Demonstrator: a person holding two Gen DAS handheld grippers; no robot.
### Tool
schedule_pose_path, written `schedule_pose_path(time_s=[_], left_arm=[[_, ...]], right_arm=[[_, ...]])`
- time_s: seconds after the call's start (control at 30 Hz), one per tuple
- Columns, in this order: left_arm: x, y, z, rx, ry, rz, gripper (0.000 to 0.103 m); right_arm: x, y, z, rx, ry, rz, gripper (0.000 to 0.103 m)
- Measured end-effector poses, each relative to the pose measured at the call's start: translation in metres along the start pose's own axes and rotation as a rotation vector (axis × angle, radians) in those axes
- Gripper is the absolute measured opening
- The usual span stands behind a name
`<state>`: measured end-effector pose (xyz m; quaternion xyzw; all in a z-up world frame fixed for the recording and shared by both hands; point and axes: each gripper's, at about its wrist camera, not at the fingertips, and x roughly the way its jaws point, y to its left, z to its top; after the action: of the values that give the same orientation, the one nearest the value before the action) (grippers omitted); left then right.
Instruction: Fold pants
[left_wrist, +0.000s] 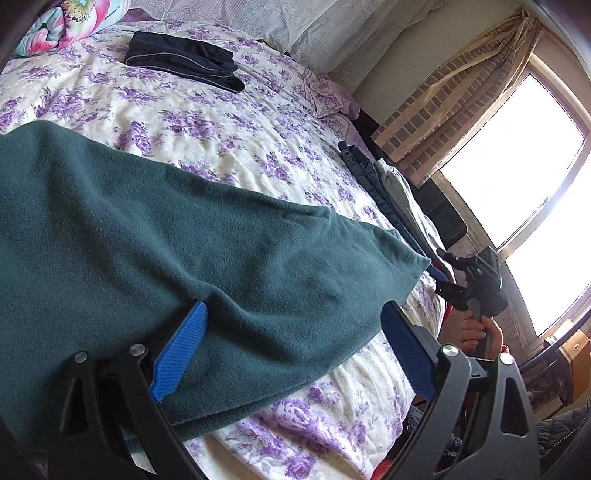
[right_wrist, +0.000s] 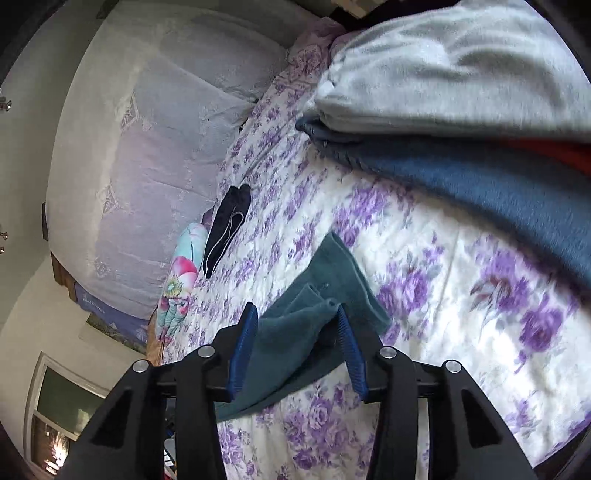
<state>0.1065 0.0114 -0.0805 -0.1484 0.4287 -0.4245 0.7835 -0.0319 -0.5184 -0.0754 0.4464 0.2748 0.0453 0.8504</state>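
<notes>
Dark green pants (left_wrist: 155, 236) lie spread across a purple-flowered bedspread (left_wrist: 236, 133). My left gripper (left_wrist: 295, 314) is open, its blue fingers wide apart on either side of a fold of the green cloth, low over it. In the right wrist view, my right gripper (right_wrist: 295, 314) has its blue fingers partly apart around the bunched end of the green pants (right_wrist: 332, 280); the cloth fills the gap but the pads do not visibly pinch it. The right gripper also shows in the left wrist view (left_wrist: 476, 280), held by a hand at the pants' far corner.
Folded black pants (left_wrist: 184, 61) lie near the pillows (left_wrist: 280, 26). A stack of grey (right_wrist: 454, 70) and blue (right_wrist: 480, 184) garments sits at the bed's edge. A colourful floral cushion (right_wrist: 177, 284) lies by the headboard. A bright window (left_wrist: 517, 147) is beyond the bed.
</notes>
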Motion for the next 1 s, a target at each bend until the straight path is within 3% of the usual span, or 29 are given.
schedule_pose_path(time_s=[0.13, 0.3, 0.4, 0.5, 0.57, 0.6, 0.67, 0.77, 0.9, 1.0], left_arm=[[0.0, 0.0, 0.0, 0.0, 0.0, 0.001, 0.092], [0.0, 0.001, 0.001, -0.003, -0.003, -0.005, 0.093], [0.0, 0.002, 0.001, -0.005, -0.004, -0.006, 0.093], [0.0, 0.002, 0.001, -0.004, -0.004, -0.006, 0.093], [0.0, 0.002, 0.001, -0.006, -0.006, -0.009, 0.093], [0.0, 0.002, 0.002, -0.007, -0.007, -0.012, 0.093], [0.0, 0.002, 0.001, -0.008, -0.008, -0.015, 0.093], [0.0, 0.003, 0.001, -0.008, -0.01, -0.019, 0.093], [0.0, 0.003, 0.001, -0.008, -0.01, -0.018, 0.093], [0.0, 0.003, 0.001, -0.008, -0.01, -0.018, 0.093]], right_arm=[[-0.015, 0.022, 0.024, -0.169, -0.073, -0.098, 0.046], [0.045, 0.045, 0.02, -0.344, 0.139, -0.142, 0.046], [0.077, 0.046, 0.006, -0.405, 0.216, -0.209, 0.042], [0.086, 0.044, -0.001, -0.46, 0.203, -0.265, 0.028], [0.075, 0.039, 0.003, -0.404, 0.196, -0.198, 0.022], [0.067, 0.036, 0.007, -0.363, 0.187, -0.141, 0.022], [0.052, 0.032, 0.015, -0.321, 0.152, -0.119, 0.024], [0.052, 0.037, 0.016, -0.377, 0.159, -0.167, 0.024], [0.081, 0.032, 0.003, -0.43, 0.242, -0.223, 0.024], [0.085, 0.045, -0.01, -0.553, 0.194, -0.295, 0.018]])
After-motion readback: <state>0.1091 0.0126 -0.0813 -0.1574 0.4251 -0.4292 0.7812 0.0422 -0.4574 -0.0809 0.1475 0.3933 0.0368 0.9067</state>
